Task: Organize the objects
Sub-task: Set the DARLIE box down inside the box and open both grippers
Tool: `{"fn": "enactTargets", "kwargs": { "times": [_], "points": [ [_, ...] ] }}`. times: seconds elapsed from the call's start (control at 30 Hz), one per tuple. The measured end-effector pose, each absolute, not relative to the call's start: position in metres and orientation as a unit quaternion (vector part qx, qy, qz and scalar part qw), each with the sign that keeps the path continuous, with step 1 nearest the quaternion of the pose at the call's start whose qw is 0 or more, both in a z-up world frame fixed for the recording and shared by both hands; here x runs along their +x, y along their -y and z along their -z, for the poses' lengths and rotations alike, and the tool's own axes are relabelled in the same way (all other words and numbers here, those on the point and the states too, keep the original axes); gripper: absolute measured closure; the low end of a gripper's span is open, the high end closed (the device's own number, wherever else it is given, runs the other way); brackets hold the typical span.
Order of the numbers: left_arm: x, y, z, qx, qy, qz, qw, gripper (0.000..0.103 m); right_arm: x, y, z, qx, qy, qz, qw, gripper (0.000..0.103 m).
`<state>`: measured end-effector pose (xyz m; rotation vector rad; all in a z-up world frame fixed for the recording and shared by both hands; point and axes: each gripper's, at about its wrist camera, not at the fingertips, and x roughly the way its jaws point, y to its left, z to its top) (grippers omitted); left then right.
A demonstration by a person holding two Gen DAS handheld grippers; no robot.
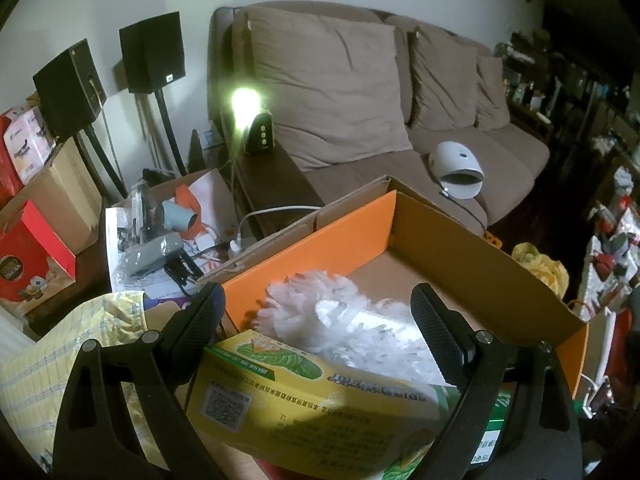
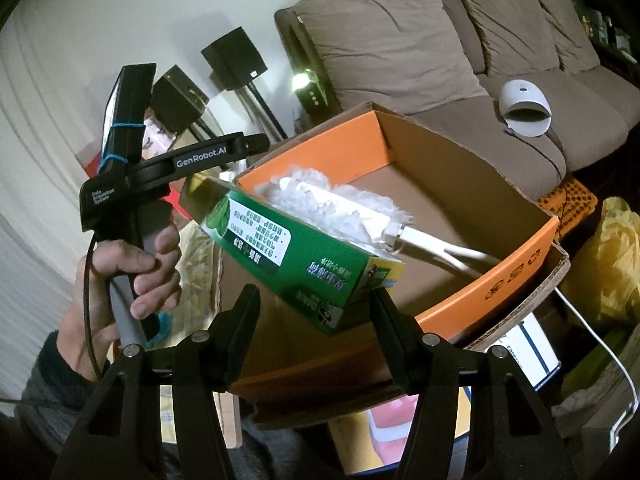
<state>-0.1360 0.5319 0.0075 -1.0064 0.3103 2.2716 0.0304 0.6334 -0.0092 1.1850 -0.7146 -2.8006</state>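
Sofa (image 1: 400, 128): brown, loose back cushions, along the far wall. A white domed appliance (image 1: 458, 168) sits on its seat, cord trailing off the front edge.

Cardboard box (image 1: 460, 240): open-topped, orange outer walls, plain brown inside, in front of the sofa. It holds the duster.

Two black speakers (image 1: 152, 52) on stands: at the wall, left of the sofa.

Green and yellow carton (image 2: 296, 252): long, printed, tilted, over the near orange rim of the box. Its far end lies between the left gripper's fingers, its near end between the right gripper's fingers. In the left wrist view its yellow face is uppermost, partly overlapping the duster behind it.

White duster (image 1: 340, 320): fluffy head with a white handle, lying on the box floor toward the left wall.

Left gripper (image 1: 316, 312): jaws wide, one finger on each long side of the carton. Whether the pads press on it cannot be told. In the right wrist view a hand (image 2: 132, 276) grips its handle at the left, beside the box.

Right gripper (image 2: 316, 308): jaws about half open, fingers flanking the carton's near corner; the right finger reaches the carton's edge, while contact on the left is unclear.

Small lit lamp (image 1: 246, 104): glowing on the sofa arm.
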Motion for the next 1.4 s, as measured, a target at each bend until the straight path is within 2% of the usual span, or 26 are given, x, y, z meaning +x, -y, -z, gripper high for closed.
{"fn": "enactTargets", "kwargs": {
  "times": [1.4],
  "points": [
    [-0.1351,-0.5219,-0.0066,-0.388,-0.116,-0.854,0.325,0.011,0.0318,-0.6328,0.0078,0.378,0.236,0.895,0.028,0.043]
  ]
}}
